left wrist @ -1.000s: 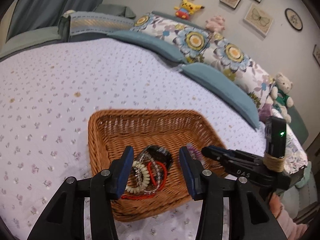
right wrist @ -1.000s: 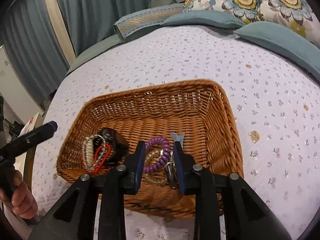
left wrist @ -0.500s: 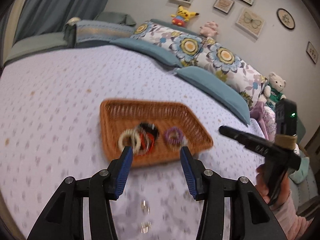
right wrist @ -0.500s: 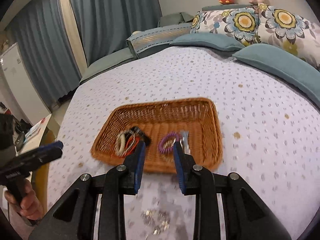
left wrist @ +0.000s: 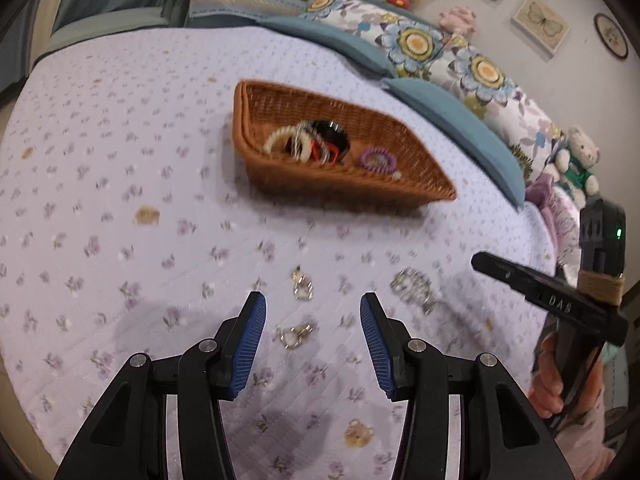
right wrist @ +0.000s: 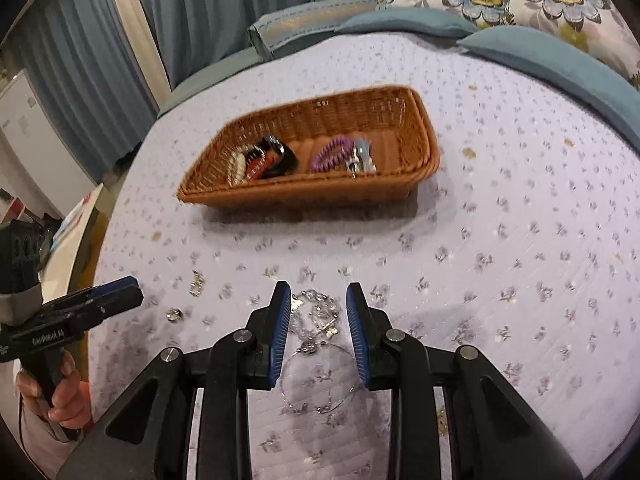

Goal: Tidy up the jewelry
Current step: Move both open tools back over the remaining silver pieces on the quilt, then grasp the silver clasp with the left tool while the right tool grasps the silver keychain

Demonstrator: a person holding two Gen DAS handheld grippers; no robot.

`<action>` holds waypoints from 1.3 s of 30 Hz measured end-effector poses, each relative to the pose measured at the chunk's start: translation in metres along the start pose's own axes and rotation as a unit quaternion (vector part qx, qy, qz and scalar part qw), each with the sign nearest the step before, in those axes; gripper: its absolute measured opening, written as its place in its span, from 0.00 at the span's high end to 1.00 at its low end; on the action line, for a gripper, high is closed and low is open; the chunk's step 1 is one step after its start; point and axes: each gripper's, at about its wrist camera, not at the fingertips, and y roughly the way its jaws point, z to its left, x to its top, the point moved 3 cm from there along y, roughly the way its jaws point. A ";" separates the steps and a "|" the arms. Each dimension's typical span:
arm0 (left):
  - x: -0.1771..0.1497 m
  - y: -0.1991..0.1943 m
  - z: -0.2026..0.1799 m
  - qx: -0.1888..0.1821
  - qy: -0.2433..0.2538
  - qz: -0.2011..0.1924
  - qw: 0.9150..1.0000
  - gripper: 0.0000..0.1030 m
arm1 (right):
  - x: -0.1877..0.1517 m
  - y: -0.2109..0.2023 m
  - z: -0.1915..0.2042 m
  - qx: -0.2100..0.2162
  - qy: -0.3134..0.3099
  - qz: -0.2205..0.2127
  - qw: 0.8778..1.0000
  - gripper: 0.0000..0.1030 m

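Both grippers have pulled back from the basket point(right wrist: 424, 136); left gripper point(left wrist: 312, 316) and right gripper point(right wrist: 314, 300), jaws spread, hover over loose jewelry point(right wrist: 316, 320) on the bed point(right wrist: 520, 240).

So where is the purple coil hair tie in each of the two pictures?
Left wrist view: the purple tie lies in the basket, right of centre, above the left claw.
Right wrist view: the tie lies mid-basket, above the right claw.
Shared landmark: the black and red pile left of it.
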 end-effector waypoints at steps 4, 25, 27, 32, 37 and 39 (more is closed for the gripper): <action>-0.010 0.015 -0.002 0.019 0.016 0.022 0.999 0.51 | -0.004 0.023 -0.010 -0.004 0.010 0.029 1.000 0.70; -0.023 0.038 -0.013 0.065 0.063 0.057 0.994 0.51 | -0.016 0.071 0.033 -0.091 -0.118 0.055 0.987 0.82; -0.024 0.038 -0.014 0.069 0.068 0.056 0.994 0.51 | -0.017 0.072 0.037 -0.092 -0.122 0.052 0.987 0.85; -0.024 0.040 -0.016 0.074 0.075 0.055 0.993 0.52 | -0.014 0.067 0.035 -0.071 -0.103 0.045 0.991 0.86; -0.022 0.044 -0.017 0.081 0.080 0.050 0.992 0.52 | -0.008 0.058 0.031 -0.014 -0.066 0.037 0.997 0.87; -0.021 0.046 -0.018 0.084 0.082 0.048 0.992 0.54 | -0.008 0.053 0.032 0.000 -0.060 0.031 0.998 0.88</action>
